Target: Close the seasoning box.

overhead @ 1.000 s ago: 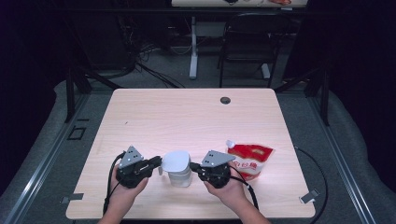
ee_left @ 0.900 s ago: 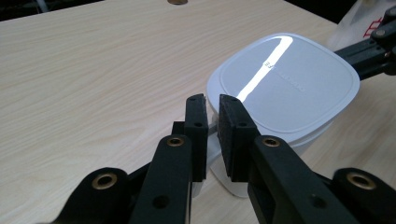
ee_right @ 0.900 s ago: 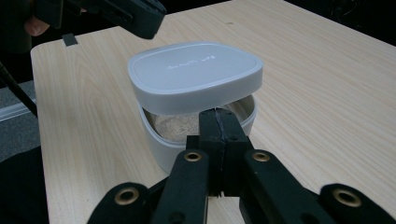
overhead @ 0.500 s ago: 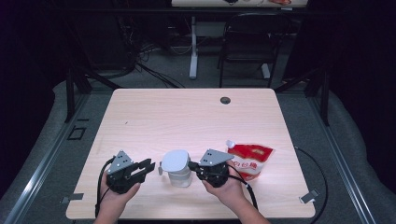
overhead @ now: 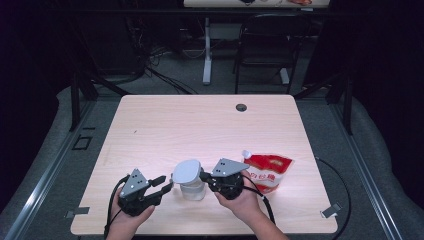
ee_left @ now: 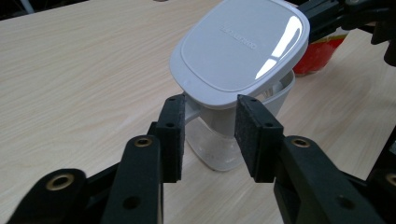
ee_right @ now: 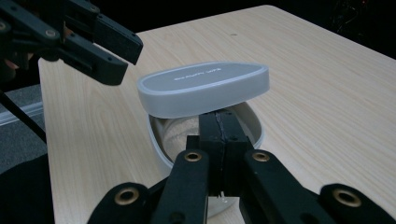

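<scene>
A white container [overhead: 192, 191] stands near the table's front edge, its flat white lid [overhead: 186, 171] tilted up over it. My right gripper [overhead: 202, 176] comes in from the right, and its jaws look shut on the container's rim under the raised lid [ee_right: 205, 88]. In its own view, the right gripper [ee_right: 219, 126] shows its pads pressed together there. My left gripper [overhead: 165, 184] sits just left of the container. Its jaws have just been opening. In the left gripper view the pads [ee_left: 170, 135] stand apart on either side of the container's near end [ee_left: 219, 149] without pressing on it.
A red and white spouted pouch [overhead: 267, 172] lies flat to the right of my right hand. The wooden table [overhead: 200, 125] has a dark cable hole [overhead: 241, 107] near its far edge. A chair [overhead: 265, 45] stands beyond the table.
The left gripper has let go of the container, drawn back a little to the left, and its jaws have spread. The right gripper has stayed put.
</scene>
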### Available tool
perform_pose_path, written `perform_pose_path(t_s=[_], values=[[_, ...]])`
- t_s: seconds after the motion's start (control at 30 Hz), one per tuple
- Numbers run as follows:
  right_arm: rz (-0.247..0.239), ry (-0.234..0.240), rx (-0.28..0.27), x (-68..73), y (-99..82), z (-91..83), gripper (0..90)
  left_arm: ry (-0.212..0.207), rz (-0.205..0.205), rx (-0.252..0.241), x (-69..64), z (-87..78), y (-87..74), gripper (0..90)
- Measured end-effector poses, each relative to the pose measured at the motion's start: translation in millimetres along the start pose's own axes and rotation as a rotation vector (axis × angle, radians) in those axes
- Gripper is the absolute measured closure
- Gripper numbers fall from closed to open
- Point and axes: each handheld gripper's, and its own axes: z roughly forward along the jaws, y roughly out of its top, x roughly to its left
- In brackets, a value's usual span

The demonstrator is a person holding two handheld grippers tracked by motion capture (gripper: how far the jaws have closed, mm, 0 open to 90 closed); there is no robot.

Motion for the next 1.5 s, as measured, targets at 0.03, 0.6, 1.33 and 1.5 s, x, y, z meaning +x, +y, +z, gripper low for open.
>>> perform_pose_path(t_s=[0.03,0.6,1.33,1.5], values=[[0.001,-0.001,-0.005,0.2,0.7,0.3,90.0,0.0,0.001,0.002,-0.3,0.1,-0.2,60.3],[-0.021,0.01,-0.012,4.7,13.0,4.1,90.0,0.004,0.003,0.012,-9.8,13.5,1.3,47.7],[-0.019,0.013,-0.023,4.3,12.5,4.1,89.8,0.036,0.012,-0.007,-13.1,17.6,4.7,51.1],[-0.023,0.01,-0.02,4.3,11.8,2.9,89.4,0.043,0.006,-0.011,-11.2,15.7,4.6,52.1]])
